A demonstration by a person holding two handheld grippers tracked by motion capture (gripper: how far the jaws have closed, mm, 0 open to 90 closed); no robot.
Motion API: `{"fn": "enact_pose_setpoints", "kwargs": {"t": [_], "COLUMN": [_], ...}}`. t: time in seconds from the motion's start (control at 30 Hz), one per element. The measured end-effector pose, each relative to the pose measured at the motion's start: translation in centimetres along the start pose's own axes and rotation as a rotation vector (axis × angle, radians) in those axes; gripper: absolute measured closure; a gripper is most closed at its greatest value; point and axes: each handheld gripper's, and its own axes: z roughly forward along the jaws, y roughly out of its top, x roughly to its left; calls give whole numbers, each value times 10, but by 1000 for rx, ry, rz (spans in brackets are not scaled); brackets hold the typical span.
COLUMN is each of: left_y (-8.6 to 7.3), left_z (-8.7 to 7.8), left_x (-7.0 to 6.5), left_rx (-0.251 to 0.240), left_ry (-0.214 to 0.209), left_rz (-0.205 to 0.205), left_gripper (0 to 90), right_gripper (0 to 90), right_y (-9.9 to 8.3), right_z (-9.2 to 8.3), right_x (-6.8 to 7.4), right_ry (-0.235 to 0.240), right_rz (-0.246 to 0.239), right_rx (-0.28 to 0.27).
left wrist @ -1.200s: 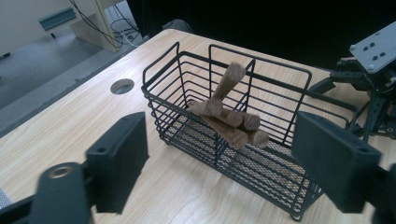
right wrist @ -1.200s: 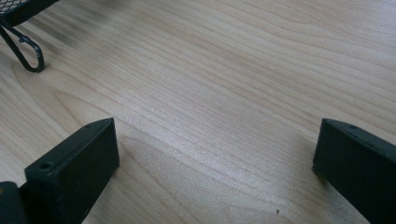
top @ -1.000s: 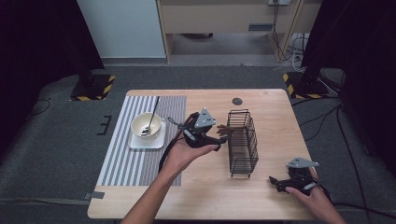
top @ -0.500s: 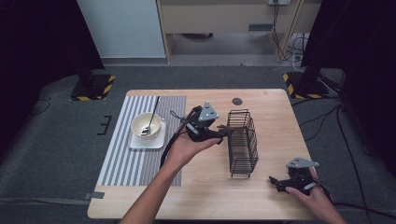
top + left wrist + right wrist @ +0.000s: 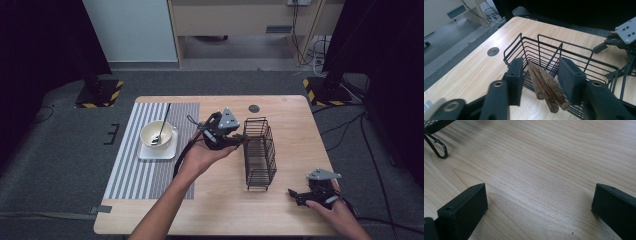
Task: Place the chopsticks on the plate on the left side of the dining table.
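1. High view: my left tongs point(image 5: 239, 141) are held up against the near-left rim of the black wire basket point(image 5: 260, 155), which stands in the middle of the wooden table point(image 5: 295, 115). My right tongs point(image 5: 300, 196) rest low on the table at the near right corner, well apart from the basket. A bowl point(image 5: 156, 135) with a spoon point(image 5: 163, 122) in it sits on a small plate on the striped mat point(image 5: 130, 170) to the left, untouched.

2. Left gripper view: the chopsticks point(image 5: 544, 85), brown wood and tapered, lie in a bundle in the basket point(image 5: 579, 62), thick ends jutting out over the rim toward me, thin ends down inside. My jaws have just been closing and now stand on either side of those thick ends with a gap left on both sides, so nothing is gripped yet. I judge the sticks light, stiff and not fragile, but smooth and round, so they may roll or fan apart under the pads. I would take hold across the thick ends, all sticks together, squarely between the flat pads point(image 5: 570, 80). The other tongs point(image 5: 624, 37) show at the far right.

3. Right gripper view: my right jaws stand wide apart over the bare table point(image 5: 544, 170), holding nothing. A wire foot of the basket point(image 5: 439, 150) shows at the upper left.
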Motion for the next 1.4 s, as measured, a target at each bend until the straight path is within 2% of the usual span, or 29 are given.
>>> {"fn": "enact_pose_setpoints", "kwargs": {"t": [0.03, 0.23, 0.33, 0.63, 0.73, 1.0, 1.03, 1.23, 1.4], "left_y": [1, 2, 1, 3, 3, 3, 3, 5, 4], "left_z": [1, 2, 2, 3, 3, 3, 3, 1, 4], "left_x": [0, -1, -1, -2, 0, 1, 1, 2, 0], "left_rx": [7, 31, 43, 39, 34, 28, 18, 8, 37], "left_ry": [-2, 5, 5, 12, 8, 8, 2, -1, 7], "left_rz": [4, 10, 2, -8, -26, -32, -46, -48, -28], "left_gripper": [611, 707, 735, 807, 821, 832, 833, 833, 830], "right_gripper": [2, 2, 2, 2, 2, 2, 2, 2, 2], "right_y": [0, 0, 0, 0, 0, 0, 0, 0, 0], "right_z": [0, 0, 0, 0, 0, 0, 0, 0, 0], "right_x": [0, 0, 0, 0, 0, 0, 0, 0, 0], "right_ry": [0, 0, 0, 0, 1, 1, 1, 1, 1], "right_rz": [0, 0, 0, -1, -1, -1, -2, -1, -1], "right_rx": [0, 0, 0, 0, 0, 0, 0, 0, 0]}}
